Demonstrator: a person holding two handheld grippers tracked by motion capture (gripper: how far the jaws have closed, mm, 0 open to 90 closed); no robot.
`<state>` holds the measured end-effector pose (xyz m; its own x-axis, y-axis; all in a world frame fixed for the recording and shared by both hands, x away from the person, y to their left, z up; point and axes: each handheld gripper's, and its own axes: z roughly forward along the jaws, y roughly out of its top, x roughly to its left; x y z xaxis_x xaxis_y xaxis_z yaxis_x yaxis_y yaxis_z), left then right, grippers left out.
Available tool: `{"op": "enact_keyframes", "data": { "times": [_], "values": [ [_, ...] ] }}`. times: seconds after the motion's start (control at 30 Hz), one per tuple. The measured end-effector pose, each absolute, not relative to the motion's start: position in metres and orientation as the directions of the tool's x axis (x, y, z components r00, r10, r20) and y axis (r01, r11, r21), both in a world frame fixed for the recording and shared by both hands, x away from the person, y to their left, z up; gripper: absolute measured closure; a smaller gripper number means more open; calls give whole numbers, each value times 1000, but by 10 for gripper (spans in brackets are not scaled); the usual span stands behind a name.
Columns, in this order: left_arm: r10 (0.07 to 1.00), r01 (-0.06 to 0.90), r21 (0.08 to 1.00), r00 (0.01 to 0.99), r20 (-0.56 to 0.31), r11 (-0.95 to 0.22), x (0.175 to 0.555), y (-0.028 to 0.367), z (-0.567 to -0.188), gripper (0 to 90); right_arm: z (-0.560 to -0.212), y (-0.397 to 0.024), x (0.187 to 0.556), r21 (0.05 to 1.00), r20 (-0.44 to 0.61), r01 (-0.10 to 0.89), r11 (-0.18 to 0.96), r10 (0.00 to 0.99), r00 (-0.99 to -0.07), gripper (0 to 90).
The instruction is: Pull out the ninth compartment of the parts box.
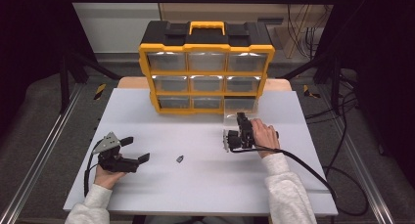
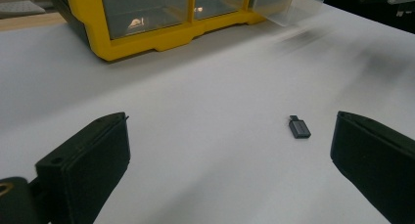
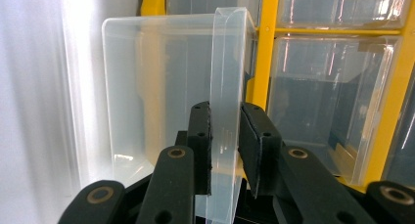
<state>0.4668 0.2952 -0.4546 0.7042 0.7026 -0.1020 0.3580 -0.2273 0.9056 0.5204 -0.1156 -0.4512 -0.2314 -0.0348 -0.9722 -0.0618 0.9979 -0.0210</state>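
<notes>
Right gripper view: right hand-held gripper point(image 3: 225, 150) pinches clear drawer point(image 3: 161, 87) front lip; light, stiff, slippery plastic. Left hand-held gripper point(image 2: 230, 155) wide open, empty.

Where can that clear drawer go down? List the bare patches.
Bare table lies between the small dark part and the near edge, also left of the organizer. It is crowded at the organizer's lower right, where the right hand-held gripper clamps the clear drawer.

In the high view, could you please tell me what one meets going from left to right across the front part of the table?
Left gripper, with open fingers → small dark adapter lying alone on the white table → right gripper, shut on the clear drawer.
</notes>
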Motion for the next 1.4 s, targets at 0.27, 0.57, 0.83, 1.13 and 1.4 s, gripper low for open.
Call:
{"op": "enact_keyframes", "data": {
  "times": [0.27,0.57,0.83,1.13,1.4],
  "values": [
    [703,358,905,704,-101,-228,467,295,-455,5,-451,-116,518,-24,-972,-65,998,-39,-234,760],
    [702,358,905,705,-101,-228,467,295,-455,5,-452,-116,517,-26,-973,-69,997,-41,-227,758],
    [703,358,905,704,-100,-229,467,295,-455,5,-453,-117,517,-28,-974,-70,997,-43,-224,754],
    [702,358,905,705,-101,-229,467,295,-454,5,-452,-117,516,-6,-970,-70,998,-23,-242,727],
    [702,357,906,705,-101,-228,466,295,-454,6,-449,-117,516,40,-959,-70,997,19,-283,576]
  ]
}}
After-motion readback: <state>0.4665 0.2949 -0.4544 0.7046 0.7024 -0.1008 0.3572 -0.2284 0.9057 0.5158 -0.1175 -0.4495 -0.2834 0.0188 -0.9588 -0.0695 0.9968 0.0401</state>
